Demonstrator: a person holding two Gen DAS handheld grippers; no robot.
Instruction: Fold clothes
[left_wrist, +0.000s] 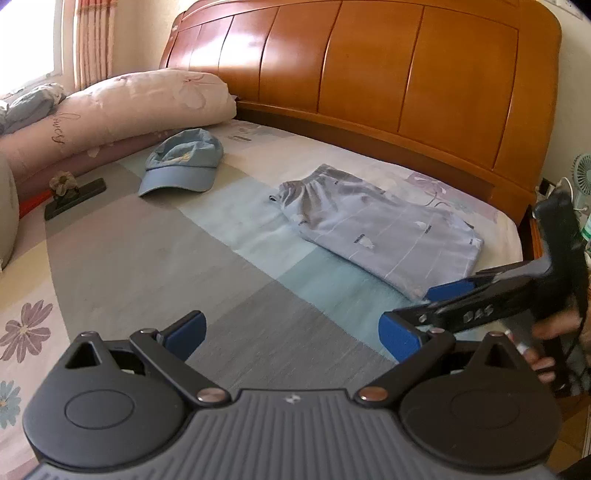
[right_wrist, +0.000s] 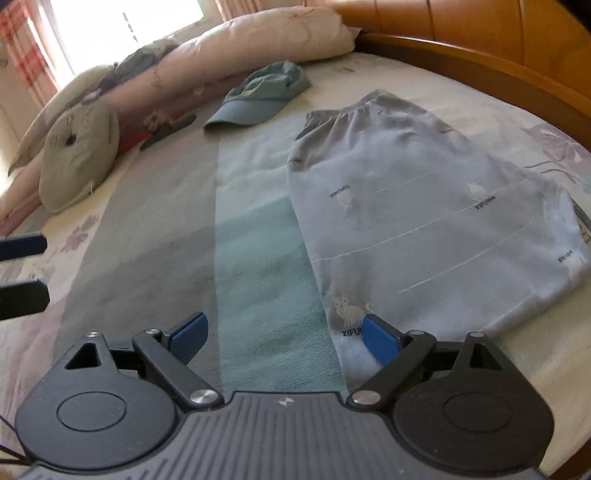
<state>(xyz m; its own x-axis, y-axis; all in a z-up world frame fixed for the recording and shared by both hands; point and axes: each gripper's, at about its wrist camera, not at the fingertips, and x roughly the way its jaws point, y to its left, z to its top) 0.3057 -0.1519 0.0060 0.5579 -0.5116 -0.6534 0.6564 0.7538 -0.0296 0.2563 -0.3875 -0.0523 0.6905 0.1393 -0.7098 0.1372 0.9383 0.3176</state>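
Bedroom, wooden-headboard bed (left_wrist: 388, 85): folding looks nearly finished.
Pale blue printed cotton garment (right_wrist: 424, 221) lies folded on the patchwork sheet; left gripper (left_wrist: 291, 332) and right gripper (right_wrist: 284, 332) spread wide, empty.

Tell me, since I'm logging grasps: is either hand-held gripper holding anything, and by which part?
Nothing is held. The left hand-held gripper and right hand-held gripper both stand open over the bed; the folded garment lies free.
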